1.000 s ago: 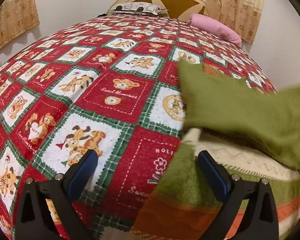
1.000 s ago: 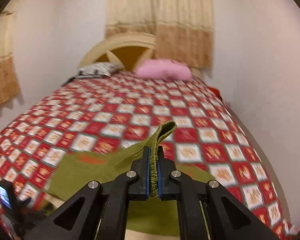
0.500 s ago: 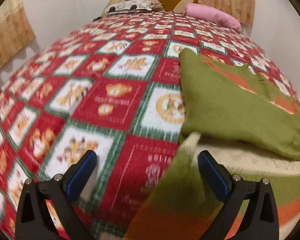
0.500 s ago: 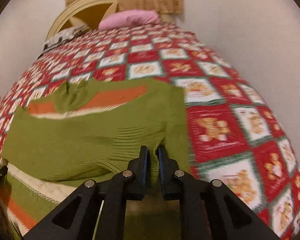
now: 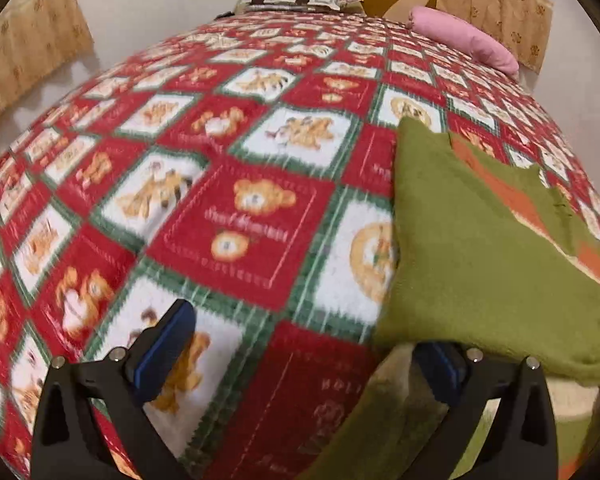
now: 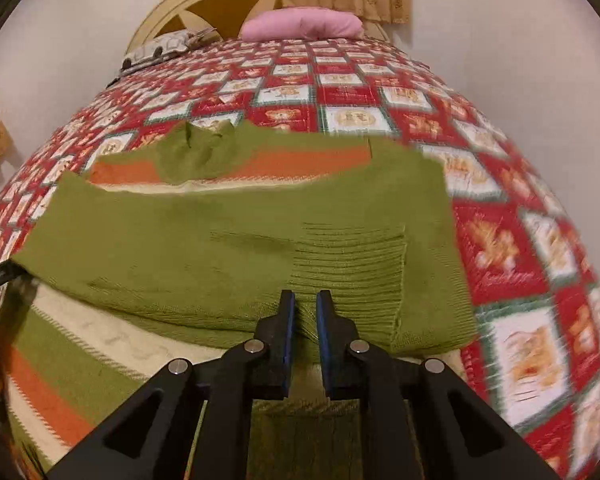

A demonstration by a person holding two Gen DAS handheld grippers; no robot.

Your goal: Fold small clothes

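Note:
A green sweater (image 6: 240, 248) with orange and cream stripes lies on the red teddy-bear bedspread (image 6: 512, 248). One sleeve is folded across its body, and the ribbed cuff (image 6: 348, 264) lies flat near the front edge. My right gripper (image 6: 305, 312) is low over that cuff. Its jaws stand a narrow gap apart with green knit showing between them, and the pads no longer pinch it. My left gripper (image 5: 304, 354) is wide open at the sweater (image 5: 480, 248)'s left edge, with bedspread between its fingers. The folded green layer partly covers its right pad.
A pink pillow (image 6: 304, 26) and a patterned pillow (image 6: 164, 50) lie by the cream headboard (image 6: 216, 4) at the far end. Beige curtains hang behind. A white wall runs along the bed's right side. Bare bedspread (image 5: 220, 184) stretches left of the sweater.
My right gripper came down with the sleeve and laid it across the sweater's body, and its jaws parted slightly. The left gripper shifted a little towards the sweater's edge.

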